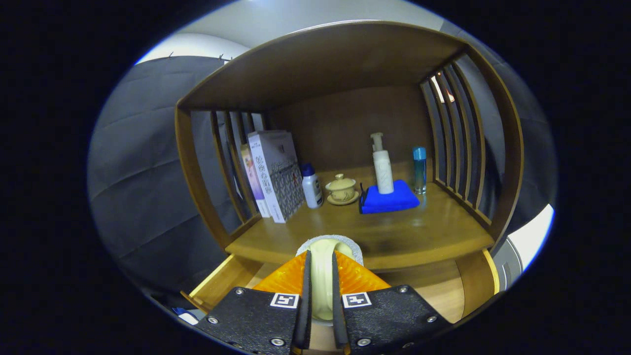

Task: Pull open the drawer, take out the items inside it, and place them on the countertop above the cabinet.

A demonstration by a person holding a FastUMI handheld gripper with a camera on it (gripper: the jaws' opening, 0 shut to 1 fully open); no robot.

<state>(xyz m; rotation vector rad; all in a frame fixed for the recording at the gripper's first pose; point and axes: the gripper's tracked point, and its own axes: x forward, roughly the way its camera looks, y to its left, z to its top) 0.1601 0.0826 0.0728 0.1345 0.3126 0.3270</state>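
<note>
Gripper [321, 291] closed on a pale cream mug [323, 276], both orange fingers [283, 281] pressing its wall through the black pads, rim ringed by a grey speckled edge just ahead of the fingertips. Held above the open drawer [222, 281], whose light wooden sides spread out below and to either side of the fingers. Drawer's floor mostly hidden under the gripper, so no telling whether anything else lies in it.

Judged ceramic: stiff, moderately heavy, glazed and likely slippery, breakable if knocked on the shelf edge. Grip across the wall looks sound; best kept upright and set down gently, not dropped.

Just beyond the fingertips, the countertop [419, 231] of the cabinet, bare wood along its front edge, a fair spot for the mug. Farther back on it:
- books [276, 172] standing against the left slatted side
- a small white bottle with a blue cap [311, 186] beside them
- a lidded yellow teacup on a saucer [341, 190]
- a folded blue cloth [389, 198] with a white pump bottle [382, 167] standing on it
- a slim bottle with a blue cap [419, 170] near the right slats

Task judged partway: drawer open, one item lifted, not yet placed.
</note>
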